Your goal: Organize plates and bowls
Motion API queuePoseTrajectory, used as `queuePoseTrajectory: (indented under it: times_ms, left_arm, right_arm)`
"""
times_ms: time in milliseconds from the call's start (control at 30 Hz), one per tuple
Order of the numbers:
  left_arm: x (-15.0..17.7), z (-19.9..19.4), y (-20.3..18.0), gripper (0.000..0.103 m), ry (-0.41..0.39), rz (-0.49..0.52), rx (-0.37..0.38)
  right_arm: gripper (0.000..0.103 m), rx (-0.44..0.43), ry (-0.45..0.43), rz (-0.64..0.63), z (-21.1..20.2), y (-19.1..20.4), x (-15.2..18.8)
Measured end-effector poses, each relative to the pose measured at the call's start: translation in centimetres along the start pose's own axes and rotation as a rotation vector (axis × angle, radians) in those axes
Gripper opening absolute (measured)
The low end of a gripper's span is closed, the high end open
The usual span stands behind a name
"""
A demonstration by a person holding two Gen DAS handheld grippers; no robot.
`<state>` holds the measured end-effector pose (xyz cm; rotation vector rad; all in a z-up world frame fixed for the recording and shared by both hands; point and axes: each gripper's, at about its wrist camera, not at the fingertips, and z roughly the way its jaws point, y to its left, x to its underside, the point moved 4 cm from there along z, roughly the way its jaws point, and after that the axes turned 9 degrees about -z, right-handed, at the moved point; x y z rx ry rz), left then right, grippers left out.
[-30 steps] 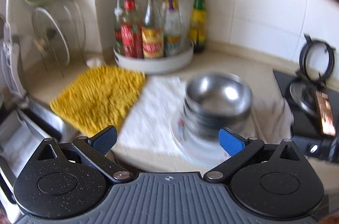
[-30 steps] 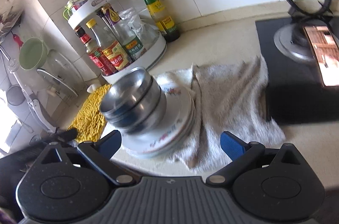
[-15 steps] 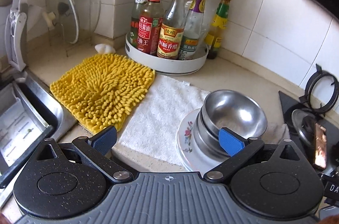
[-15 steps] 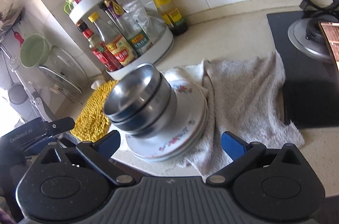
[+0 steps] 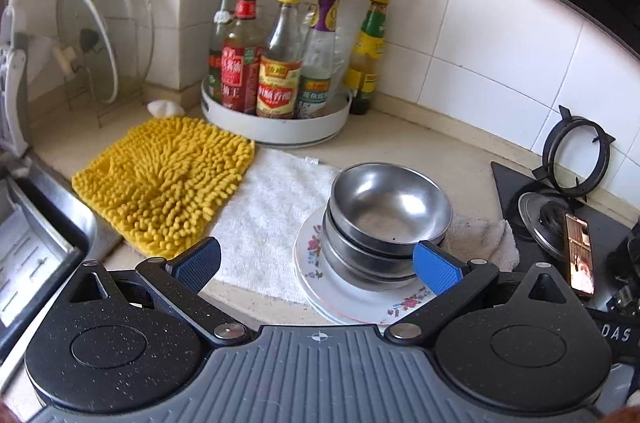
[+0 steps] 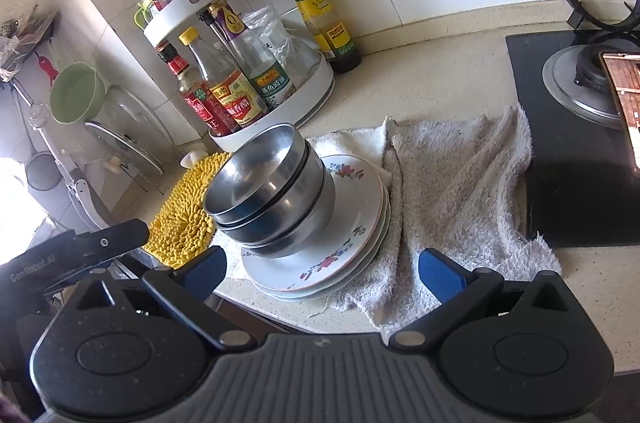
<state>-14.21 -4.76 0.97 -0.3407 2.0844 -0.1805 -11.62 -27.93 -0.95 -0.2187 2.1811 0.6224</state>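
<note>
Steel bowls (image 5: 390, 219) nested on plates (image 6: 352, 223), stack looks done. Left claw (image 5: 316, 263) and right claw (image 6: 322, 269) both released, empty. Next probably calls for gripping the plate rim to move it.

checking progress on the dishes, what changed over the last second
Both grippers moved; nothing was gripped or released. The left gripper swung to put the steel bowls by its right finger. The right gripper eased closer to them. Both are open and empty. Bowls and floral plates stay stacked on the towel.
</note>
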Motion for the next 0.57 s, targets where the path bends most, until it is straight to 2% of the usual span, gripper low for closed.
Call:
queuePoseTrajectory:
  times_ms: [133, 267, 400, 467, 567]
  left_arm:
    - [0.1, -0.2, -0.9, 0.103, -0.010, 0.055, 0.027]
    - [0.6, -0.8, -1.7, 0.103, -0.049, 0.086, 0.109]
    - [0.6, -1.4, -1.7, 0.103, -0.082, 0.069, 0.213]
    - [0.5, -1.5, -1.8, 0.103, -0.103, 0.079, 0.205]
    - [0.7, -1.5, -2.2, 0.103, -0.143, 0.143, 0.135]
  right_arm:
    - [0.103, 0.000, -0.001, 0.004, -0.1, -0.1, 0.1]
    - [0.103, -0.004, -0.001, 0.005, 0.0, 0.0, 0.0]
    - [0.103, -0.006, -0.007, 0.003, -0.1, 0.0, 0.0]
    - [0.103, -0.003, -0.007, 0.002, -0.1, 0.0, 0.0]
    - [0.103, 0.001, -0.005, 0.005, 0.0, -0.1, 0.0]
